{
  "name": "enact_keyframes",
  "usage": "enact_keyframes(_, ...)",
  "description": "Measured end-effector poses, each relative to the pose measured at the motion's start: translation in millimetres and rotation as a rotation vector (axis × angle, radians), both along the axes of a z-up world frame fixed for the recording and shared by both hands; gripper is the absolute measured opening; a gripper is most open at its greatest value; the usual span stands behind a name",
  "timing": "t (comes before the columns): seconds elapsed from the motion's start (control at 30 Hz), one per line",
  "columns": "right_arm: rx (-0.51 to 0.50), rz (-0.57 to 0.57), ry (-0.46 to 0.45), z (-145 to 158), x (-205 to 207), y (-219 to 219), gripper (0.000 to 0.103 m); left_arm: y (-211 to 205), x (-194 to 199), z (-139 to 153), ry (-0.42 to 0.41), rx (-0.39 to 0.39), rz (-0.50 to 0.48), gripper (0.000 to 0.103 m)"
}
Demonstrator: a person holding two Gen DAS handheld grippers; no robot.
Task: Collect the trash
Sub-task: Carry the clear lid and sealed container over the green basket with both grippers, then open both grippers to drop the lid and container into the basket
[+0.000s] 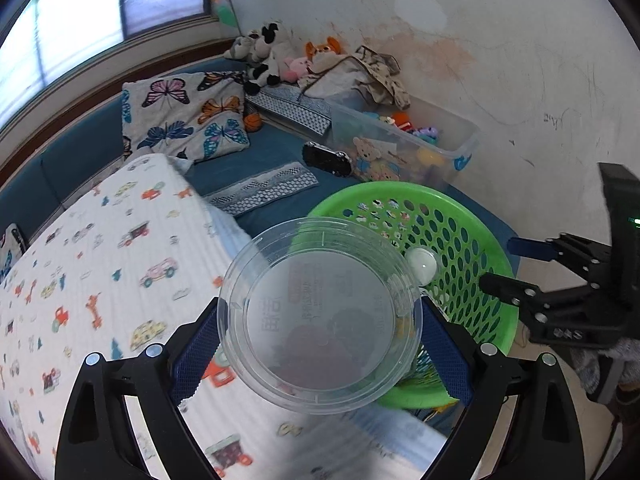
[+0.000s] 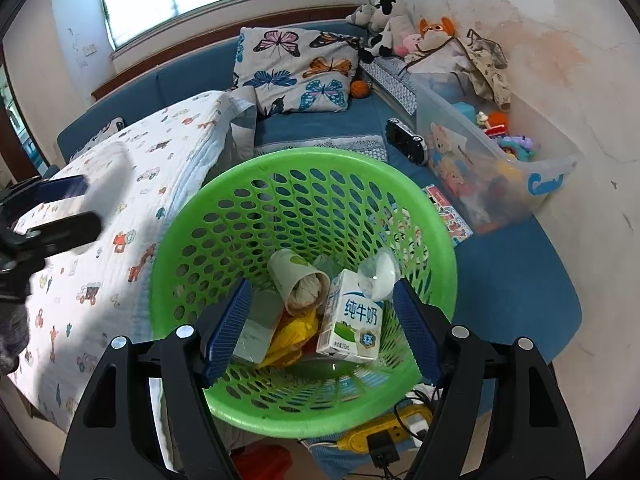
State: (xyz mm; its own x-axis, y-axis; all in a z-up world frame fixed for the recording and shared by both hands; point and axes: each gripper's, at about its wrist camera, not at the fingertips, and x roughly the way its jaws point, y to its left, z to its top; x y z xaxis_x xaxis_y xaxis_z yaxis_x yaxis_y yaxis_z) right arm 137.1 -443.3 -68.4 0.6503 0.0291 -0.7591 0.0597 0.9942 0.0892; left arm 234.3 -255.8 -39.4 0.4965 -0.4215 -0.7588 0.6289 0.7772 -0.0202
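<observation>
A green perforated basket (image 2: 200, 216) fills the right wrist view. In it lie a paper cup (image 2: 298, 280), a milk carton (image 2: 352, 320), a yellow wrapper (image 2: 288, 336) and a small clear plastic piece with a white part (image 2: 378, 272). My right gripper (image 2: 322, 286) hangs open above the basket's mouth, its blue pads pressing on nothing. In the left wrist view my left gripper (image 1: 320, 308) is shut on a round clear plastic container (image 1: 320, 340), held just left of the basket (image 1: 472, 240). The right gripper (image 1: 500, 264) shows over the basket's far side.
A quilt with a car print (image 2: 120, 200) covers the bed to the left. Behind the basket lie a butterfly pillow (image 2: 296, 72), a black toy car (image 2: 406, 142) and a clear toy bin (image 2: 500, 168) against the wall. A yellow power strip (image 2: 384, 432) sits below the basket.
</observation>
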Motion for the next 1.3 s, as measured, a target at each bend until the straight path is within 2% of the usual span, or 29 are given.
enact_keyframes(0.37, 0.008, -0.001, -0.002, 0.3, -15.6, -2.7, 0.074, -36.3, 13.3, -16.8, 0.042, 0.034, -0.016, 0.09)
enact_keyframes(0.73, 0.025, 0.015, 0.0, -3.4, -22.8, 6.1, 0.075, -40.0, 11.9, -16.8, 0.056, 0.016, -0.017, 0.094)
enact_keyframes(1.0, 0.032, 0.021, -0.015, 1.3, -31.8, 14.2, 0.075, -21.1, 1.6, -9.3, 0.05, -0.014, 0.005, 0.094)
enact_keyframes(1.3, 0.03, 0.005, -0.044, 10.9, -40.8, 30.7, 0.078, 23.0, -19.5, 6.9, -0.008, -0.037, 0.061, 0.094)
